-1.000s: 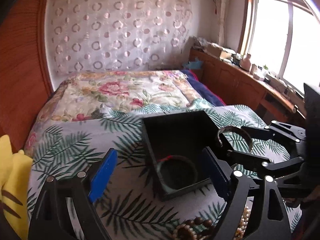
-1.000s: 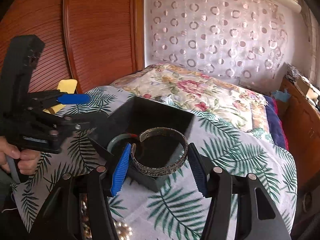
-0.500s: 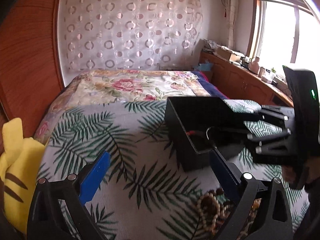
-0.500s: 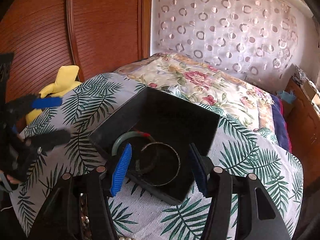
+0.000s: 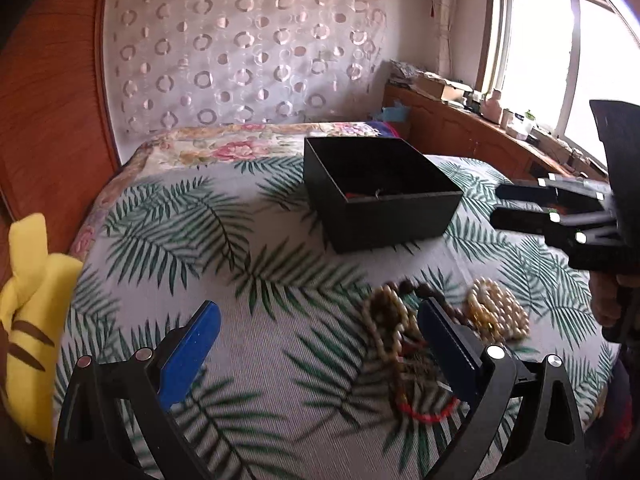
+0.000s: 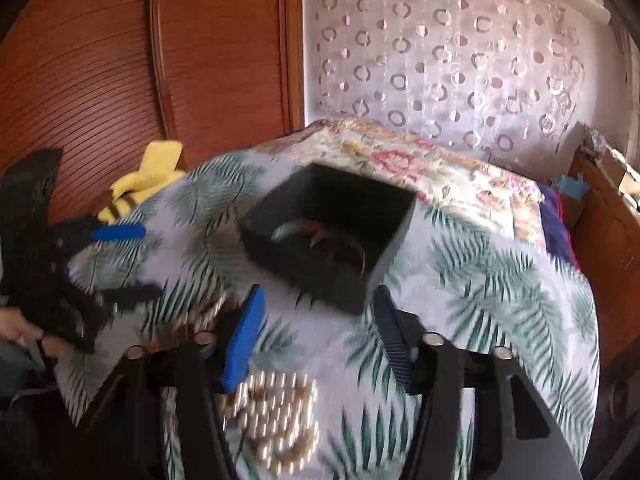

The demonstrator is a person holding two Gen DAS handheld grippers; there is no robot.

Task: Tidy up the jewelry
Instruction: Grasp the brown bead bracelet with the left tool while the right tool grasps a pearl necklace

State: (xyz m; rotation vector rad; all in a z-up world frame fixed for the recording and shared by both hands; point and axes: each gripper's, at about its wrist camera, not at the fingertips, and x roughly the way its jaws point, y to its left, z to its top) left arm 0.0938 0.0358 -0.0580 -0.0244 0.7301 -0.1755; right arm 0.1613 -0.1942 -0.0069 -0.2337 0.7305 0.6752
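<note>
A black open box [image 5: 380,192] stands on the palm-leaf bedspread; it also shows in the right wrist view [image 6: 332,236]. Inside it lie a green bangle [image 6: 290,230] and a silver cuff bracelet [image 6: 344,248]. My left gripper [image 5: 320,344] is open and empty, low over the bedspread, with a heap of brown bead strings [image 5: 394,320] beside its right finger. A cream bead strand [image 5: 498,312] lies to the right. My right gripper [image 6: 316,344] is open and empty, drawn back from the box, above a coil of pale beads [image 6: 276,412].
A yellow plush toy [image 5: 28,320] lies at the bed's left edge by the wooden headboard wall [image 5: 48,100]. A floral quilt [image 5: 240,144] covers the far bed. A wooden counter with clutter [image 5: 460,120] runs under the window on the right.
My right gripper opened and dropped the silver cuff into the box beside the green bangle, then drew back. Both grippers pulled away from the box toward the bead heap.
</note>
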